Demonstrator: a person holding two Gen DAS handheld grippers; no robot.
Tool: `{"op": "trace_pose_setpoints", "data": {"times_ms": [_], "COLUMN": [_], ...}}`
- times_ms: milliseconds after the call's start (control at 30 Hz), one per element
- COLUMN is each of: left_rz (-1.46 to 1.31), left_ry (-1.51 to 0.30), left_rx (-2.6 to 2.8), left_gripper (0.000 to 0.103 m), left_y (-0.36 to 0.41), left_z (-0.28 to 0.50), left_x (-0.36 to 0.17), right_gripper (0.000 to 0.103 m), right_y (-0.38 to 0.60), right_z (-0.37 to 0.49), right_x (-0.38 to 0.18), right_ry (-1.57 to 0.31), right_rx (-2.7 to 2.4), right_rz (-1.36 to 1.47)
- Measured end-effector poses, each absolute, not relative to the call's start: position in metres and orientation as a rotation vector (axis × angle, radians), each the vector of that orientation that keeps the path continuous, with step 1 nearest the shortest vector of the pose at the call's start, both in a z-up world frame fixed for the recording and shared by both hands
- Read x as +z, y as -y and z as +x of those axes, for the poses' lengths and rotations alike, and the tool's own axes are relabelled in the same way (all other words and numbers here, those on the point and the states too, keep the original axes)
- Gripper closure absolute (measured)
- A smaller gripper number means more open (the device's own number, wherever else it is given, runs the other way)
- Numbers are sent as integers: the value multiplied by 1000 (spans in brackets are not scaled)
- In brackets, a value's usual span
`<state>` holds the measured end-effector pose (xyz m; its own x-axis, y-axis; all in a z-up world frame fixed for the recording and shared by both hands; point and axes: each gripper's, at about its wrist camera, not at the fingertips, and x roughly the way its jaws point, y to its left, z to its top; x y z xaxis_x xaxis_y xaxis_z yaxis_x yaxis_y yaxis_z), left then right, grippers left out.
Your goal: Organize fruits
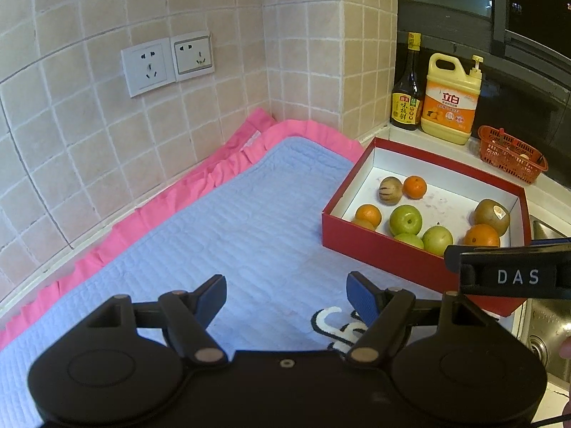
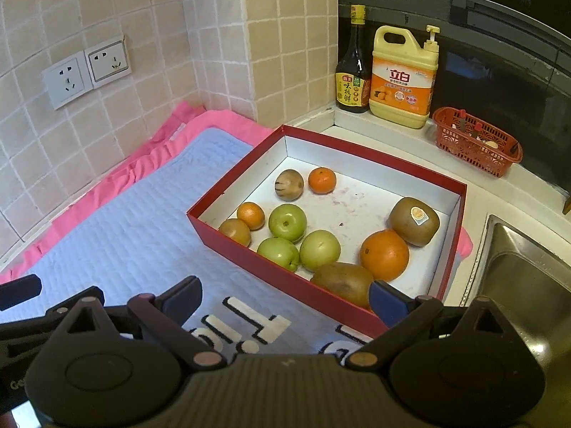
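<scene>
A red box [image 1: 374, 256] [image 2: 249, 258] with a white inside stands on a blue quilted mat [image 1: 232, 214] [image 2: 125, 235]. It holds several fruits: green apples [image 1: 405, 219] [image 2: 287, 222], a large orange [image 2: 384, 255], small oranges [image 2: 322, 180], a stickered kiwi [image 2: 414, 221], a second kiwi [image 2: 342, 281] by the front wall, and a striped brown fruit [image 2: 289, 184]. My left gripper [image 1: 287, 296] is open and empty over the mat, left of the box. My right gripper [image 2: 285, 297] is open and empty, its right finger over the box's near corner beside the second kiwi.
A dark sauce bottle [image 2: 353, 71], a yellow detergent jug [image 2: 403, 78] and a small red basket [image 2: 474, 142] stand on the ledge behind the box. A steel sink [image 2: 528, 278] lies to the right. A tiled wall with sockets [image 1: 167, 64] bounds the left. Pink cloth [image 1: 160, 199] edges the mat.
</scene>
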<state>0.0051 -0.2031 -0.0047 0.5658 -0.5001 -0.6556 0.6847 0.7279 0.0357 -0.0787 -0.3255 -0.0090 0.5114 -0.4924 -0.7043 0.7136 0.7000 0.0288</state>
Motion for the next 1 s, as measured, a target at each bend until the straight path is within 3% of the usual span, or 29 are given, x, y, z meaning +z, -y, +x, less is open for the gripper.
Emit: {"op": "trace_pose_setpoints", "data": {"times_ms": [1000], "left_rz": [301], "left_ry": [-669], "left_rx": [-712], "left_gripper": [15], "left_y": [204], "left_z": [5], "left_x": [-4], "right_gripper": [2], "right_y": [327], "right_z": [-74], "right_x": [-11], "right_ry": [-737], "right_rx": [-726], "right_rz": [339]}}
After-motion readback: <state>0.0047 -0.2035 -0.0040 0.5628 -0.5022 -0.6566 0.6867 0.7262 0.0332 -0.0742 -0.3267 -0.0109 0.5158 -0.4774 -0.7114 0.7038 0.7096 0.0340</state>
